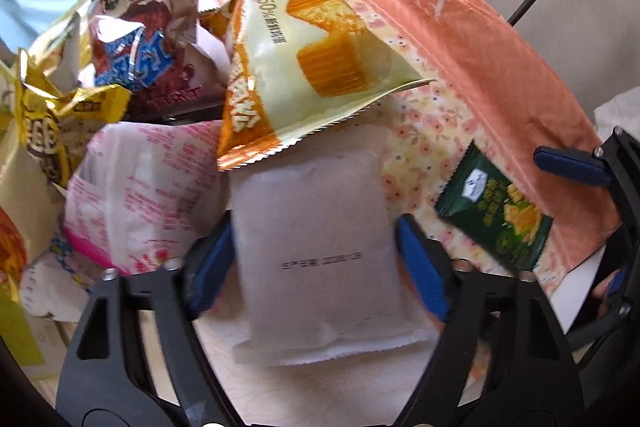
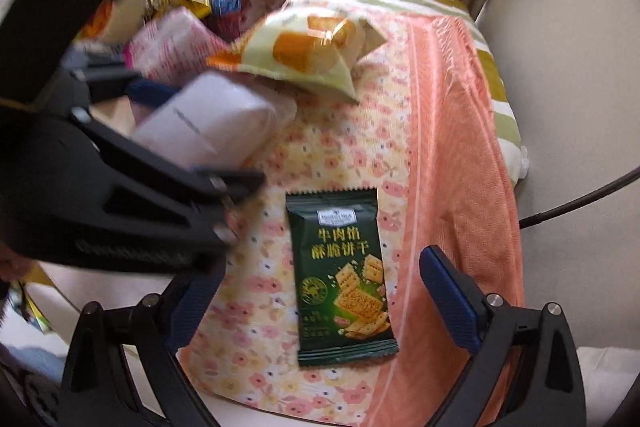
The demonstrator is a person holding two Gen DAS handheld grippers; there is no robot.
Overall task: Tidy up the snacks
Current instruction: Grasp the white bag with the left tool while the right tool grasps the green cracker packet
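Lying between the blue pads of your left gripper [image 1: 316, 259] is a pale white snack packet [image 1: 316, 247]. The pads are sitting right at its two sides, but the picture is blurry there, so you cannot tell if they are squeezing it yet. The packet is resting on a flowery cloth bag [image 1: 420, 131] with a wide orange band.

Your right gripper [image 2: 324, 291] is hanging wide open over a dark green cracker packet [image 2: 340, 275]. That packet is lying flat on the same flowery bag, and the pads are standing well apart from its sides, not touching it.

Leaning over the top end of the white packet is a cream and orange cake packet [image 1: 304, 67]. A pink and white packet [image 1: 140, 195] is sitting just beside the white one. Behind them, a brown packet with blue letters [image 1: 148, 39] is standing up, and a crinkly yellow packet [image 1: 52, 123] is lying near the edge of the heap.
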